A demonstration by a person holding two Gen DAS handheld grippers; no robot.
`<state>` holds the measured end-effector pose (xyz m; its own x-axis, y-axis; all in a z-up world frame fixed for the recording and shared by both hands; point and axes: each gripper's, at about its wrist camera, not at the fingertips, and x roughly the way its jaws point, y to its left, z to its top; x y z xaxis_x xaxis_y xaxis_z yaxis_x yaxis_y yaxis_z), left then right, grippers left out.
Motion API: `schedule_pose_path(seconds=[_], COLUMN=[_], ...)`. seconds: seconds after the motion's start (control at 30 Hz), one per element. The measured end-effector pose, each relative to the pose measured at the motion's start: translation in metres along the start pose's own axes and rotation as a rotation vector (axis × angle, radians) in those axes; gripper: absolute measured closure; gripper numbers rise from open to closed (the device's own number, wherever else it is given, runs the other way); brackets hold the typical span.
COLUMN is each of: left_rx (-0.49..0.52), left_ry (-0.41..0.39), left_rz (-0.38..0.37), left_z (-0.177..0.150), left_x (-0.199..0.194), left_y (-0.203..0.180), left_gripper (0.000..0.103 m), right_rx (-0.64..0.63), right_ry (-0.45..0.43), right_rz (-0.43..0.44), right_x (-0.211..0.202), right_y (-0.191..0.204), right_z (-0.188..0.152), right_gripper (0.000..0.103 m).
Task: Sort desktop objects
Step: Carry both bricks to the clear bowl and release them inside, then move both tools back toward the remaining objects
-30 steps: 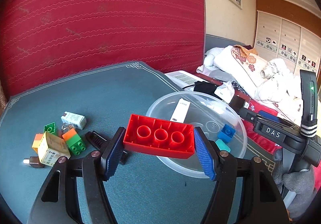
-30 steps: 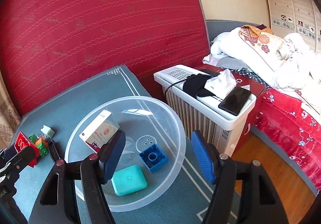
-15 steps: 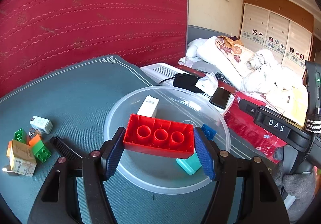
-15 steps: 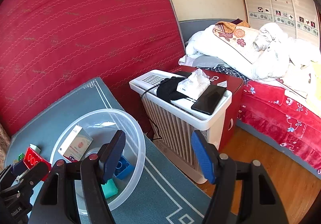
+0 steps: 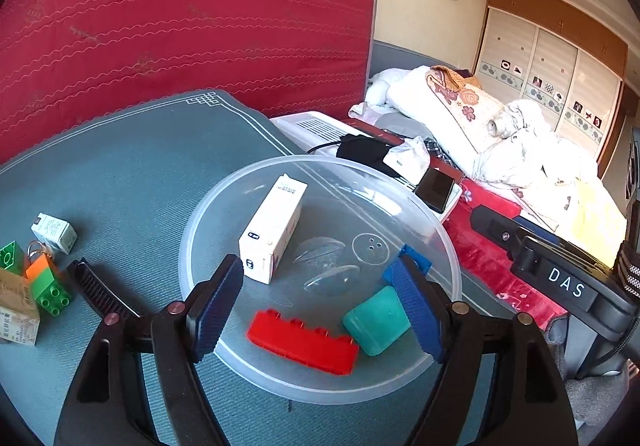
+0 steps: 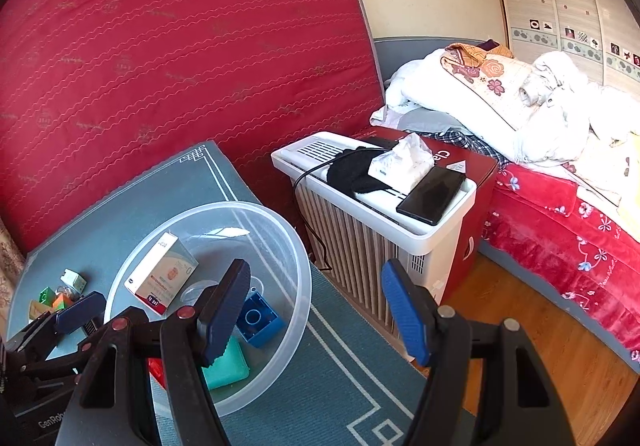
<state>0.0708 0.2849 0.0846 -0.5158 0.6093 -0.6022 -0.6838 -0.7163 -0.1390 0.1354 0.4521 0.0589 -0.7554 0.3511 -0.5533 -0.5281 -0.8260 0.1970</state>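
Red brick (image 5: 302,342) lies in the bowl (image 5: 448,246), clear of my left gripper (image 5: 320,310), fingers opening, nothing between. Right gripper (image 6: 316,312) spread, empty. I lift straight out, then target the green brick (image 5: 52,292) on the desk (image 5: 140,166).

Bright daylight falls from the right, washing out the white bedding (image 5: 520,138) and glinting on the clear bowl (image 5: 404,194). Both views are sharp, with fisheye bending and dark vignetted corners.
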Motion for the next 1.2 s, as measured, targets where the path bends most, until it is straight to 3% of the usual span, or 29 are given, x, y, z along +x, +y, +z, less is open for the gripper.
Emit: schedule_pose_path(seconds=[0.43,0.77,1.2], left_rx=[-0.081,-0.166,-0.280], left_ry=[-0.023,-0.044,-0.079], left_rz=[0.049,0.137,0.254], left_z=[-0.004,-0.018,-0.037], left_x=[-0.027,-0.055,-0.096], left_y=[0.040,0.089,0.166], left_gripper=[0.023,0.023,0.023], right_rx=[-0.072,-0.222,-0.268], right_ry=[0.020,0.039,0.102], right_rz=[0.083,0.205,0.311], right_x=[-0.006,-0.017,-0.020], right_y=[0.032,0.085,0.144], right_z=[-0.010,-0.028,-0.049], right_gripper=[0.030,0.027,0.025])
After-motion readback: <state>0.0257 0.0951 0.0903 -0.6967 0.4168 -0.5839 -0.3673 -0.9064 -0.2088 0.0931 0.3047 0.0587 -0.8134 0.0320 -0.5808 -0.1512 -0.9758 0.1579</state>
